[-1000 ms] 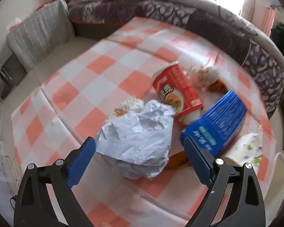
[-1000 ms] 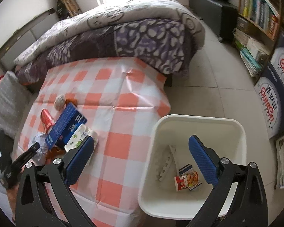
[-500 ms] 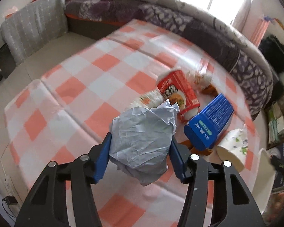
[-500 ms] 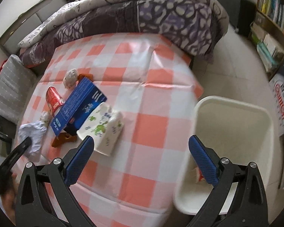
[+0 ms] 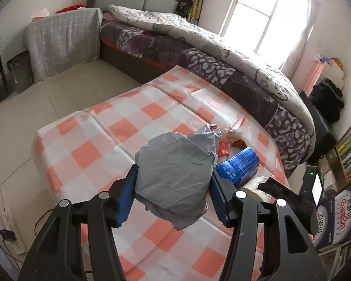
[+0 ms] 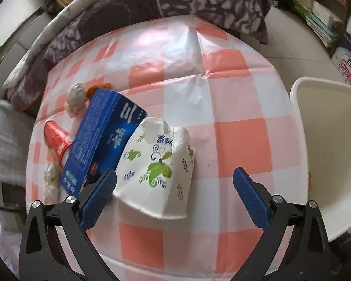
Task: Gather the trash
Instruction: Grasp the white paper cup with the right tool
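My left gripper [image 5: 172, 196] is shut on a crumpled grey-white paper wad [image 5: 175, 173] and holds it above the checked table [image 5: 86, 149]. Behind it lie a blue box [image 5: 239, 166], a red cup [image 5: 222, 146] and a small crumpled wrapper [image 5: 230, 133]. My right gripper [image 6: 174, 192] is open and empty, low over the table, with the white floral tissue pack [image 6: 159, 164] between its fingers toward the left one. In the right wrist view the blue box [image 6: 103, 135], the red cup [image 6: 55, 138] and a crumpled ball [image 6: 76, 96] lie left of the pack. The white bin [image 6: 327, 140] stands at the right.
A bed with a purple quilt [image 5: 222, 53] runs behind the table. A grey cushion [image 5: 60, 39] leans at the left. Bookshelves [image 6: 320, 11] and printed cartons [image 6: 348, 56] stand on the floor at the right. The right gripper [image 5: 290, 201] shows in the left wrist view.
My left gripper closed on the paper wad and lifted it off the table. My right gripper moved left from over the bin and down to the tissue pack.
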`<action>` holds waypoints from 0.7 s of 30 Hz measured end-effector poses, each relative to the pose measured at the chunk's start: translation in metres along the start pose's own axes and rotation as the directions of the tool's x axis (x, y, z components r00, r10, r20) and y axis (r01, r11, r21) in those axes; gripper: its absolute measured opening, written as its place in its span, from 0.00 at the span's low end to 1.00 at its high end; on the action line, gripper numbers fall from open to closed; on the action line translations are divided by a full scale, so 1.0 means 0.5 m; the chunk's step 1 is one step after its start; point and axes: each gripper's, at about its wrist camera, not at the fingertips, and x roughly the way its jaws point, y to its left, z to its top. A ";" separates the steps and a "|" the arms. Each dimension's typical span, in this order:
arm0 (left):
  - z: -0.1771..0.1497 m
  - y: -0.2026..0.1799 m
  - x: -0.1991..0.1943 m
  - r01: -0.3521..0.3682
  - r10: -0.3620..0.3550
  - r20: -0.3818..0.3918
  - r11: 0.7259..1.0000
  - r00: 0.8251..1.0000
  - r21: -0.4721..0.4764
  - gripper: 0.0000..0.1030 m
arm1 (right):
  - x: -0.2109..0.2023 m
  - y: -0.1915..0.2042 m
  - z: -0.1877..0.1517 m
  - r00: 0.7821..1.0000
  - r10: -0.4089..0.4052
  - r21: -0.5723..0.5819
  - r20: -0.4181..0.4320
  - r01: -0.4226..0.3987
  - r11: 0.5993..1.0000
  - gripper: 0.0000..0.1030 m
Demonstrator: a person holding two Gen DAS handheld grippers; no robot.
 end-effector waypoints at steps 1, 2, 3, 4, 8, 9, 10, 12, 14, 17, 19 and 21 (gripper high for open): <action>-0.001 0.008 -0.003 -0.004 0.004 -0.002 1.000 1.000 -0.009 0.55 | 0.006 0.001 0.000 1.000 0.003 0.006 -0.004 -0.003 1.000 0.93; -0.002 0.017 -0.005 -0.004 0.004 -0.007 1.000 1.000 -0.020 0.55 | 0.016 0.004 -0.001 1.000 0.006 0.013 -0.015 -0.006 1.000 0.92; -0.003 0.026 -0.005 -0.004 0.004 -0.011 1.000 1.000 -0.030 0.55 | 0.024 0.005 -0.002 1.000 0.008 0.020 -0.025 -0.007 1.000 0.93; -0.004 0.031 -0.005 -0.007 0.006 -0.014 0.999 1.000 -0.033 0.55 | 0.030 0.007 -0.003 1.000 -0.001 0.023 -0.025 0.002 1.000 0.92; -0.007 0.054 -0.008 -0.026 0.025 -0.017 0.998 1.000 -0.050 0.55 | 0.029 0.027 0.004 0.999 0.031 -0.027 0.015 -0.031 0.999 0.53; -0.007 0.059 -0.009 -0.027 0.026 -0.017 0.998 1.000 -0.056 0.55 | 0.026 0.032 0.004 0.999 0.046 -0.038 0.010 -0.045 0.998 0.47; -0.008 0.063 -0.009 -0.031 0.030 -0.016 0.998 0.999 -0.058 0.55 | 0.023 0.034 0.005 0.999 0.053 -0.049 0.009 -0.053 0.997 0.45; -0.009 0.069 -0.012 -0.039 0.038 -0.012 0.997 0.999 -0.064 0.55 | 0.010 0.042 0.000 0.997 0.073 -0.080 0.021 -0.071 0.994 0.33; -0.009 0.073 -0.014 -0.043 0.042 -0.005 0.996 0.999 -0.074 0.55 | -0.009 0.057 -0.008 0.994 0.104 -0.120 0.024 -0.100 0.988 0.32; -0.006 0.072 -0.023 -0.046 0.047 0.015 0.996 0.999 -0.079 0.55 | -0.056 0.086 -0.023 0.985 0.159 -0.205 0.063 -0.143 0.968 0.31; -0.006 0.069 -0.030 -0.050 0.052 0.031 0.996 0.998 -0.079 0.55 | -0.097 0.109 -0.037 0.974 0.207 -0.276 0.092 -0.175 0.945 0.31; -0.003 0.067 -0.037 -0.055 0.059 0.049 0.995 0.997 -0.081 0.55 | -0.134 0.126 -0.052 0.962 0.249 -0.337 0.113 -0.198 0.920 0.31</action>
